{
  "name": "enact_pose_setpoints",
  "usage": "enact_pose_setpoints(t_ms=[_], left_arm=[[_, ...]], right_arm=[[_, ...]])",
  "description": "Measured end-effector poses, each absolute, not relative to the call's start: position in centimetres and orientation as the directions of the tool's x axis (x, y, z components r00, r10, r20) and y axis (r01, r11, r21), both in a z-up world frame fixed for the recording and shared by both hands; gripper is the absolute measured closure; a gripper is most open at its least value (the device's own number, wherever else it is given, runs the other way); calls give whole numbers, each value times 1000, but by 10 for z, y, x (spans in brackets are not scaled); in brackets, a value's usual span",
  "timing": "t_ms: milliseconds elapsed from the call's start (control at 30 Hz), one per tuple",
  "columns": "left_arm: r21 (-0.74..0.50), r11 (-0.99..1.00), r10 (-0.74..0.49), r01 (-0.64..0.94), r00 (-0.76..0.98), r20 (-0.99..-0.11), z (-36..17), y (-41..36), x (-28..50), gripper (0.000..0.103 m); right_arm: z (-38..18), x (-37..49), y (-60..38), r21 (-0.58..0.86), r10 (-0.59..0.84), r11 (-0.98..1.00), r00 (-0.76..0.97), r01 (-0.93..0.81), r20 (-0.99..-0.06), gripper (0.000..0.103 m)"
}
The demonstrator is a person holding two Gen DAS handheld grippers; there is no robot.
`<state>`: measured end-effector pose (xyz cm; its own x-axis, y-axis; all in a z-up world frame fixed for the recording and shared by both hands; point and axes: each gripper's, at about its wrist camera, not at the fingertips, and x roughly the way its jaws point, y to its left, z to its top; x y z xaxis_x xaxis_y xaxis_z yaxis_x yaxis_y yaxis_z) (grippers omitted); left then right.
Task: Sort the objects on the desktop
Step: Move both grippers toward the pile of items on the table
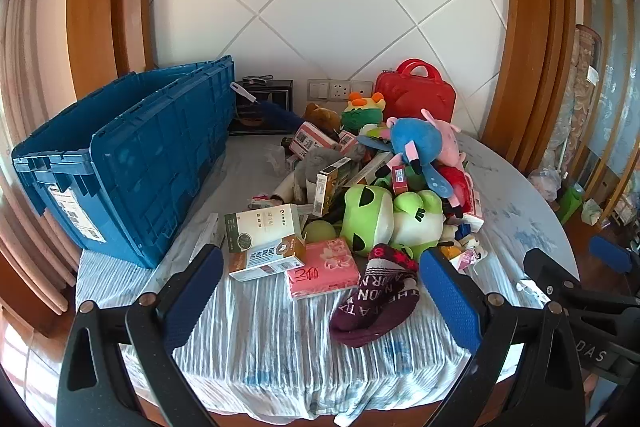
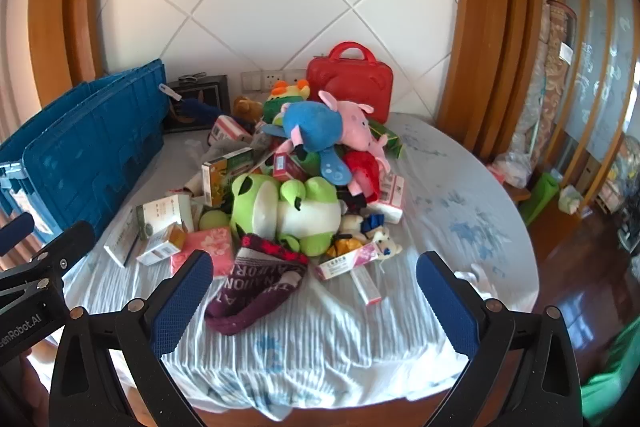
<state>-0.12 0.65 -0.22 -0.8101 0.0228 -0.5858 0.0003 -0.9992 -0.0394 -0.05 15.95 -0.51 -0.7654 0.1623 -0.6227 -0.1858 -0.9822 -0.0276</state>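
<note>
We find both grippers hovering at the near edge of the worktop point(image 1: 280, 339), each with jaws spread wide and holding nothing: the left gripper point(image 1: 320, 291) and the right gripper point(image 2: 314, 291).

We take the maroon knitted hat point(image 1: 372, 299) as our landmark. It lies nearest the grippers on the striped cloth. Touching its left side we note a pink tissue pack point(image 1: 324, 269), and left of that two stacked white medicine boxes point(image 1: 264, 243). Directly behind the hat sits a green frog plush point(image 1: 384, 219), with a yellow-green ball point(image 1: 320, 231) just beside it. Right of the hat lies a slim pink carton point(image 2: 346, 261).

Farther behind the hat, a blue and pink pig plush point(image 1: 420, 143) tops the heap of cartons and toys. Well to the hat's left stands a blue crate point(image 1: 132, 163). Farthest back, against the tiled wall, we record a red case point(image 1: 416, 93).
</note>
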Motion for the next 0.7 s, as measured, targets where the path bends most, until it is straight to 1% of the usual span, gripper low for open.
enact_pose_setpoints(t_ms=[700], left_arm=[[-35,-999,54,-41,-811,-583,-10,-1,-12,3]], right_arm=[[-6,-10,150,-68,206,-975,-751,-210,-627,0]])
